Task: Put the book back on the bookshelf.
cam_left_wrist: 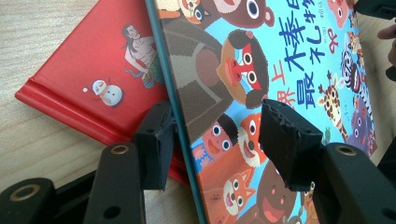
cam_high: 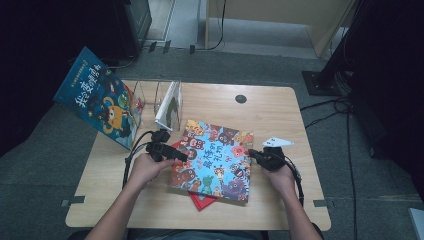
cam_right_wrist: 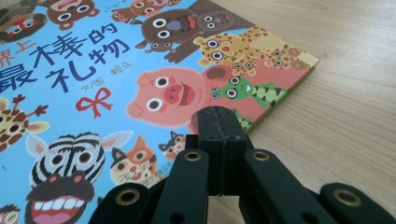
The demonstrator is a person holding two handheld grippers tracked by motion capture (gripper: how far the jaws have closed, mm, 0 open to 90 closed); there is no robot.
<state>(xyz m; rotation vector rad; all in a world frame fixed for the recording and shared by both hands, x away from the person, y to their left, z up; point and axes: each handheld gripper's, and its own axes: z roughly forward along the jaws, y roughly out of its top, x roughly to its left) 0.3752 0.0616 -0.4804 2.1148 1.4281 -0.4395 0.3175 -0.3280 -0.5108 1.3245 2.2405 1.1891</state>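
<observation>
A rounded light wooden table stands on grey carpet floor; behind the table, a pale wooden cabinet.

An office or lab room: grey carpet floor surrounds a small wooden table, cables trail right of it, and light wooden furniture stands beyond it.

Four books in all: one animal-covered picture book atop one red book, one blue book leaning at the table's left edge, one white book upright in one clear rack; two grippers.
</observation>
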